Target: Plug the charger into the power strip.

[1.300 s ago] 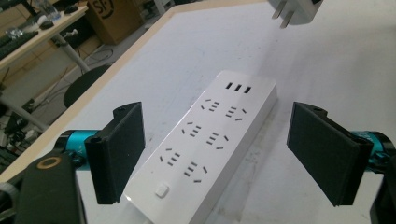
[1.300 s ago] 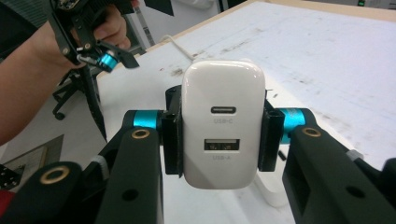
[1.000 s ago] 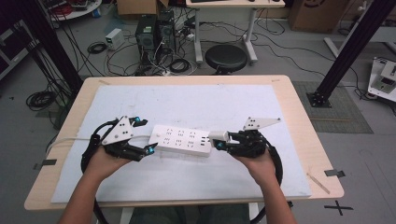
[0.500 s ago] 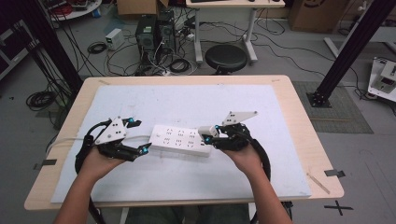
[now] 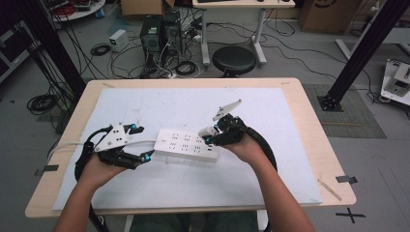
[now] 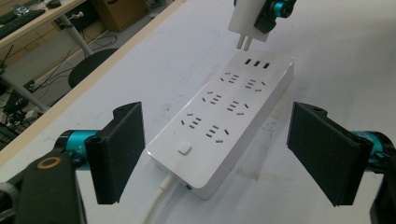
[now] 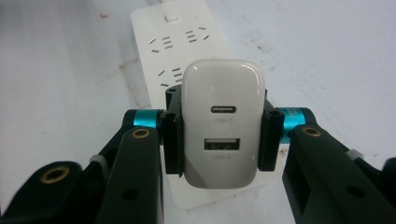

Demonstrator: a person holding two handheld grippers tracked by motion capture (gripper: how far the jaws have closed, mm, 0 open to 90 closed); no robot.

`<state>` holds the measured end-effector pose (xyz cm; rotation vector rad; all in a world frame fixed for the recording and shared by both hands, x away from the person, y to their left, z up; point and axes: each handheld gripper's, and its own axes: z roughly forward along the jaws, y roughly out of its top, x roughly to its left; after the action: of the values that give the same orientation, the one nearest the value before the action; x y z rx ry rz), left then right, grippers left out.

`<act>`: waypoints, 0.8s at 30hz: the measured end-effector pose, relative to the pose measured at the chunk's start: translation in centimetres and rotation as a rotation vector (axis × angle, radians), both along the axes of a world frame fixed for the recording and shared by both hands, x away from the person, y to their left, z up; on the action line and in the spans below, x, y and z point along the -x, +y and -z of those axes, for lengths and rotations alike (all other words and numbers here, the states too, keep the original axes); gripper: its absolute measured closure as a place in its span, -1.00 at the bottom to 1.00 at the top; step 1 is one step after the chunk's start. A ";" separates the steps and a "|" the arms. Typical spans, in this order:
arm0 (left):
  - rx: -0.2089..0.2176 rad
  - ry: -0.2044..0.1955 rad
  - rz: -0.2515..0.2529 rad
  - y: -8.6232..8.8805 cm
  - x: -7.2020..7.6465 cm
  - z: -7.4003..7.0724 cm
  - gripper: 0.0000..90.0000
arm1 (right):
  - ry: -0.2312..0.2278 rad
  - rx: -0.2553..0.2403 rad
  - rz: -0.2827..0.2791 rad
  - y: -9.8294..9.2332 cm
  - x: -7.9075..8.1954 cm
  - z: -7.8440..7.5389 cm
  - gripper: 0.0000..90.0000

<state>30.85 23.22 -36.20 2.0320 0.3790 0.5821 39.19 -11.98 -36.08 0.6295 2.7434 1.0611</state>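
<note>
A white power strip point(image 5: 186, 145) lies flat on the white mat, its cord running off to the left. In the left gripper view the power strip point(image 6: 224, 119) shows several sockets and a switch. My left gripper point(image 5: 142, 144) stands open at the strip's cord end, one jaw on each side of it, not touching. My right gripper point(image 5: 211, 135) is shut on a white USB charger point(image 7: 220, 122), which has two ports on its back. The charger's prongs point(image 6: 243, 43) hover just above the strip's far end.
The white mat point(image 5: 169, 104) covers most of the wooden table point(image 5: 309, 121). Beyond the far edge stand a black stool point(image 5: 234, 60), computer cases point(image 5: 162, 31) and tangled floor cables. A black frame post point(image 5: 360, 50) rises at the right.
My right gripper has carried the charger leftward and tilted it over the strip's right end. My left gripper shifted slightly right and nearer, still open around the cord end.
</note>
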 end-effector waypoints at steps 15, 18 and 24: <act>-0.006 0.009 0.006 0.1 0.2 0.4 -0.57 | 0.086 0.286 -0.162 3.9 -3.4 -0.7 0.41; -0.004 0.012 0.005 0.1 0.2 0.6 -0.57 | 0.088 0.328 -0.187 4.5 -3.8 -0.7 0.41; -0.004 0.019 0.003 0.4 0.2 0.8 -0.57 | 0.106 0.406 -0.230 5.8 -4.4 -0.6 0.41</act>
<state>30.69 23.59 -37.03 2.0429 0.3863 0.5625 43.56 -6.18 -35.47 0.3232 3.0487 0.4825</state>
